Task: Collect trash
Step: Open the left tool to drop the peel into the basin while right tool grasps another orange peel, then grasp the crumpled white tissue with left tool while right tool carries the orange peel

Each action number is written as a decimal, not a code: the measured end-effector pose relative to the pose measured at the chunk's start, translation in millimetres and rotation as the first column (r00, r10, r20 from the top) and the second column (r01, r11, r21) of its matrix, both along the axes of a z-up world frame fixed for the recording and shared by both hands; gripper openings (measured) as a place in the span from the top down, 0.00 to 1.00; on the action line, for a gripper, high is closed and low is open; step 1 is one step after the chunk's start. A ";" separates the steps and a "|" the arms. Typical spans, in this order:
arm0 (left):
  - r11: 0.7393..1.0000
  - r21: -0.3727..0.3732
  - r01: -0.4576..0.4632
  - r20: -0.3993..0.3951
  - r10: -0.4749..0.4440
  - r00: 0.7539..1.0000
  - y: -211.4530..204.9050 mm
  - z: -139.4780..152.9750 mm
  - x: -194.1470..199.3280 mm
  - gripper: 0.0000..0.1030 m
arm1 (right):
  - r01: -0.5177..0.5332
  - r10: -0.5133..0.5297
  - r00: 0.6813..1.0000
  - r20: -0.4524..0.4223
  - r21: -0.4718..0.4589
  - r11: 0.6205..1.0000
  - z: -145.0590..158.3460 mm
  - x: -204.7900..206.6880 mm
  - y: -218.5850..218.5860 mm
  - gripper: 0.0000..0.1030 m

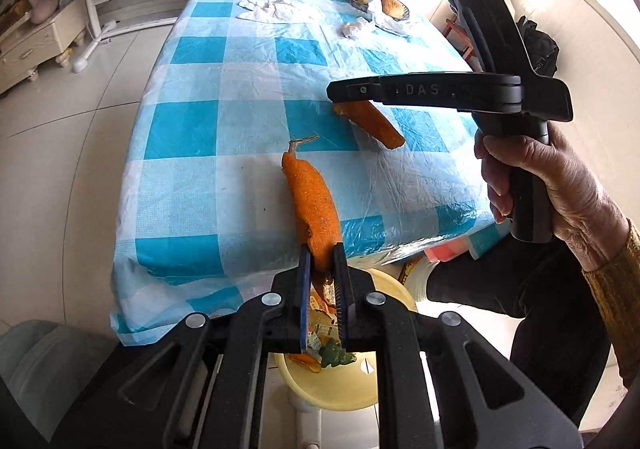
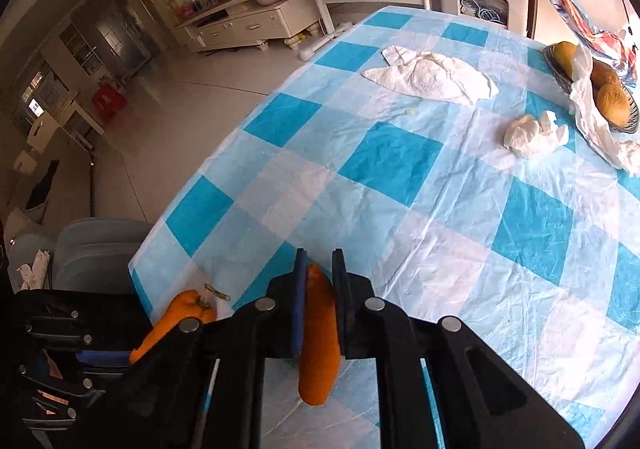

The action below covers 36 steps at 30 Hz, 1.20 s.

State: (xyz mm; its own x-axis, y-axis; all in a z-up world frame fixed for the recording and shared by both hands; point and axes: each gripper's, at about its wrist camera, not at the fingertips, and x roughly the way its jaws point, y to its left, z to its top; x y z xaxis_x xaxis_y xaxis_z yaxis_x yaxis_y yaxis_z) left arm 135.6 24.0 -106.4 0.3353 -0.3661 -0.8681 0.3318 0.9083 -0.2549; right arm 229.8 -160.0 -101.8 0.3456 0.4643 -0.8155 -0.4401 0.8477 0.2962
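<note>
left gripper (image 1: 323, 261) jaws pinching stemmed orange peel (image 1: 312, 201) | right gripper (image 2: 320, 269) jaws clamped on stemless orange peel strip (image 2: 319, 337) | yellow bin (image 1: 332, 385) under left jaws has scraps | crumpled white tissue (image 2: 534, 137) beyond right jaws still on counter

From my left gripper (image 1: 323, 263), the lens looks steeply down the near edge of the checked worktop (image 1: 248, 89). My right gripper (image 2: 320, 269) camera sits close over the cloth, facing the far end. Both views share the cloth and the crumpled tissue (image 2: 534, 137).
</note>
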 end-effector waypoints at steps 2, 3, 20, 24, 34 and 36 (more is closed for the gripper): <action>0.998 0.018 0.055 -0.013 -0.055 0.998 -10.4 -2.0 -16.8 0.90 | 0.025 -0.025 1.000 -0.007 0.014 1.000 -0.6 -2.7 -14.0 0.87; 0.996 0.031 0.085 -0.022 -0.084 0.996 -16.2 -4.6 -26.0 0.90 | 0.041 -0.041 0.999 -0.010 0.021 0.999 -1.7 -5.0 -21.4 0.87; 0.995 0.095 -0.014 0.185 -0.004 0.983 -30.3 51.7 35.1 0.28 | 0.101 -0.100 0.995 -0.016 0.102 0.990 -3.5 -19.3 -62.5 0.64; 0.987 -0.006 -0.163 0.207 0.161 0.965 -27.4 63.8 122.7 0.24 | 0.048 -0.050 0.998 0.030 0.042 0.998 -0.6 -32.2 -52.6 0.44; 0.959 0.167 -0.229 0.217 0.191 0.957 -74.3 9.5 287.9 0.24 | -0.024 0.026 0.998 0.059 -0.044 0.999 -1.9 -34.3 -46.4 0.44; 0.951 0.198 -0.240 0.218 0.196 0.956 -78.2 -1.0 306.3 0.24 | -0.046 0.051 0.997 0.066 -0.075 0.996 -2.2 -33.9 -42.6 0.44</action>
